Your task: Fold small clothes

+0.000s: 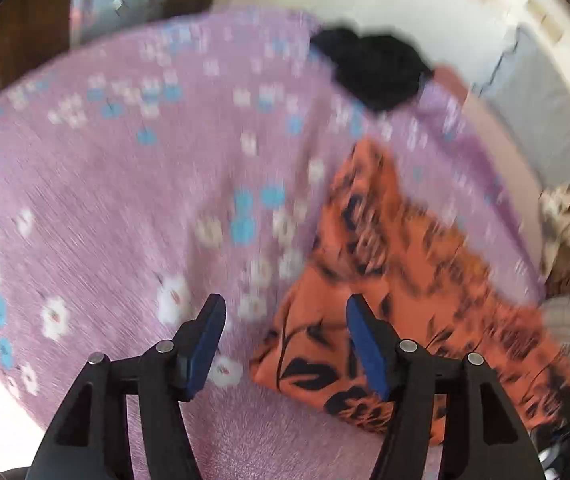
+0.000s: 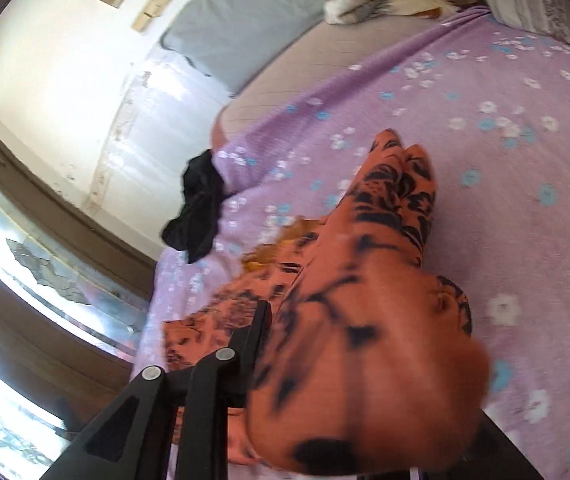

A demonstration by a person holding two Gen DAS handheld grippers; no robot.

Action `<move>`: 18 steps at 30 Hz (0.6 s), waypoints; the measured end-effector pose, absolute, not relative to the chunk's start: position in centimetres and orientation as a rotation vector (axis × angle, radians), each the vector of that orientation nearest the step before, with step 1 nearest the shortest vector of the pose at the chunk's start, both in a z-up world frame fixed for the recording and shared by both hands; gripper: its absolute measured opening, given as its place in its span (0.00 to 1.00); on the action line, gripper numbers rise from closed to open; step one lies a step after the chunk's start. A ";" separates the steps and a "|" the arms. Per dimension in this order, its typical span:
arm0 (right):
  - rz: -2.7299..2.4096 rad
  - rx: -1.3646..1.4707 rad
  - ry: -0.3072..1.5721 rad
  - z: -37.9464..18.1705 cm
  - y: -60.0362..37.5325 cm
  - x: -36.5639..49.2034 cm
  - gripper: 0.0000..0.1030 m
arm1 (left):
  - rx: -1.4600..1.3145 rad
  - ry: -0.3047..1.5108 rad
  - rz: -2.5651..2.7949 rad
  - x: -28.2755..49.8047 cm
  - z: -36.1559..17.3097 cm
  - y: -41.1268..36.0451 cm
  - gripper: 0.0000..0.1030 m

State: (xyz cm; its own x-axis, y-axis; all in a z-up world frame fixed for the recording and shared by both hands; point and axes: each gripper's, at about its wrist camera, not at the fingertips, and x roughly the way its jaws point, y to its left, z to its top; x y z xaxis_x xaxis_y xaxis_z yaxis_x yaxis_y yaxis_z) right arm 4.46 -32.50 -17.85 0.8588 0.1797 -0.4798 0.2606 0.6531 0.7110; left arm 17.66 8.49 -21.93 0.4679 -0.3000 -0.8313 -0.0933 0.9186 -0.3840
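Right tongs (image 2: 325, 360) behind orange garment (image 2: 365, 340)

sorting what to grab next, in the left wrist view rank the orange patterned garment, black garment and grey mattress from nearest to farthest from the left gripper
From the left gripper, which is open:
1. Orange patterned garment, right under and beyond the right finger.
2. Black garment, far edge of the purple floral sheet, upper right of centre.
3. Grey mattress, against the wall, far right.
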 end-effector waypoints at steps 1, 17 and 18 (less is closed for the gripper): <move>-0.031 0.866 0.551 -17.2 -31.6 5.1 0.23 | -0.408 1.114 -0.121 18.0 -22.8 8.4 0.62; 0.287 0.786 0.895 -23.5 -9.3 18.4 0.64 | -0.684 1.028 0.085 22.0 -22.2 17.4 0.62; 0.273 0.728 0.858 -23.2 -8.6 18.1 0.68 | -0.697 1.018 0.096 22.0 -22.1 17.9 0.62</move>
